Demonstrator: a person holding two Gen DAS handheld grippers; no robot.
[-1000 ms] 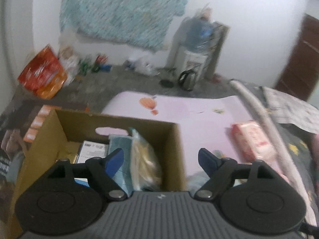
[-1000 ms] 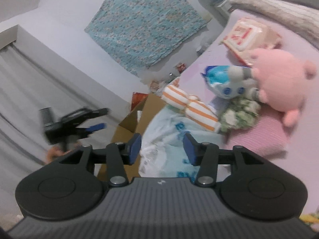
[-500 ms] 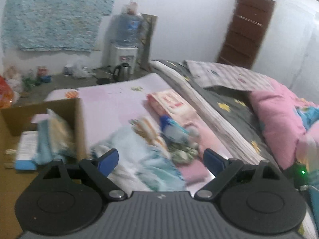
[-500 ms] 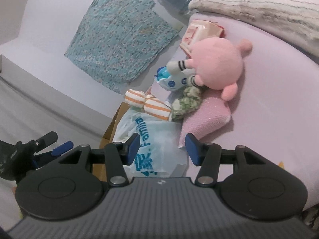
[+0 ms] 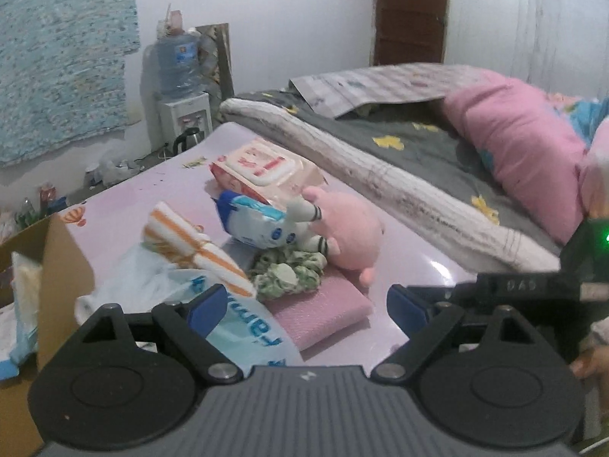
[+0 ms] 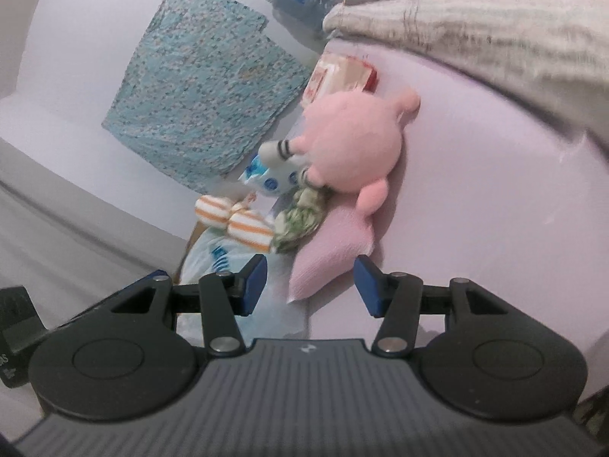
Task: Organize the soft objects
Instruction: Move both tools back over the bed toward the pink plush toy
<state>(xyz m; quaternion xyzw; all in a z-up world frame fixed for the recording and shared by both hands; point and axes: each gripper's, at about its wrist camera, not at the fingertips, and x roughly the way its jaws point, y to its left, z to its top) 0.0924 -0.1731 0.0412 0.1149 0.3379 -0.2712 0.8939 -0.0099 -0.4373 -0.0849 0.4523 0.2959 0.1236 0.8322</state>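
Here: round pink plush toy point(image 5: 350, 228) lies mid-pile on lilac sheet point(image 5: 415, 266), atop folded pink cloth point(image 5: 323, 312). Left gripper point(image 5: 306, 304) spread wide, right gripper point(image 6: 310, 282) half-spread, both empty. Cardboard box point(image 5: 57, 266) shows clearly only in left view.

Prob. a home bedroom: bed point(image 5: 449, 266) w/ pillow point(image 5: 517, 152), water dispenser point(image 5: 182, 114).

Water dispenser point(image 5: 185, 114) at eleven o'clock, kettle point(image 5: 186, 138) below it; door point(image 5: 409, 13) at one o'clock; wall cloth point(image 5: 61, 61) at ten.
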